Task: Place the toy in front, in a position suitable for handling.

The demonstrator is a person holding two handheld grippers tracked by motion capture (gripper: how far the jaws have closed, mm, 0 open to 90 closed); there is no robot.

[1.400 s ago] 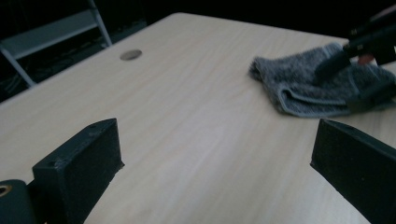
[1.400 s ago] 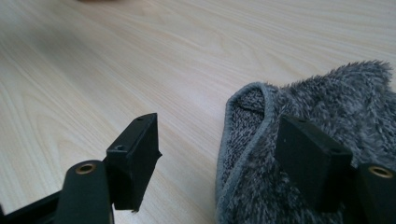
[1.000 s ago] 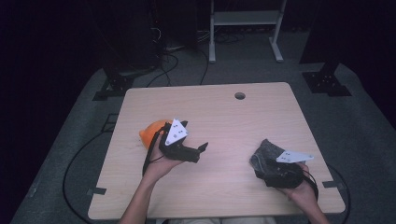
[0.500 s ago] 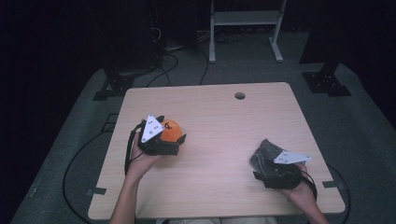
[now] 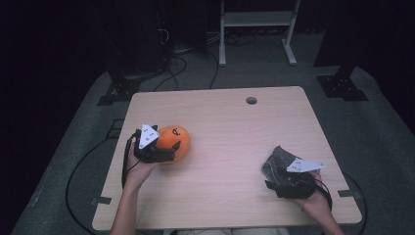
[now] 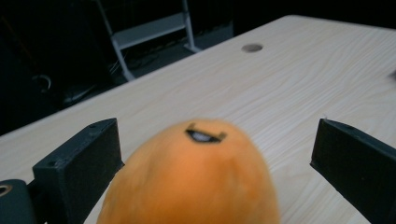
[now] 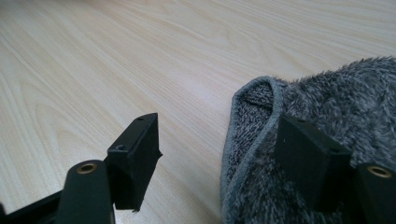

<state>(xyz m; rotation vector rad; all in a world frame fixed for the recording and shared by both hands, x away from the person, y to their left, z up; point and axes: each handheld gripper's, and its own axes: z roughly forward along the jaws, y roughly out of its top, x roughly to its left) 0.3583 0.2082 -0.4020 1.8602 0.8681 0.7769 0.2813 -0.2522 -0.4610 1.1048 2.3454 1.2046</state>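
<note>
Two items lie on the table (image 5: 230,147). At 9 o'clock, the orange plush toy (image 5: 172,143) sits between the released left tongs (image 5: 171,151); soft, light, grip mid-body. At 4 o'clock, the released right tongs (image 5: 274,172) straddle the limp grey cloth (image 5: 276,159) edge.

Plush toy (image 5: 173,142) is sitting on table (image 5: 230,127) at its left side, w/ left gripper (image 5: 161,152) just beside it on near-left & toy lying btwn its spread jaws. Cloth (image 5: 277,160) is lying on table's right side near front edge, well apart from toy, right gripper (image 5: 286,181) sitting at its near side, one jaw over cloth, other over bare table. Cable hole (image 5: 251,100) is sitting toward far edge, right of centre.
</note>
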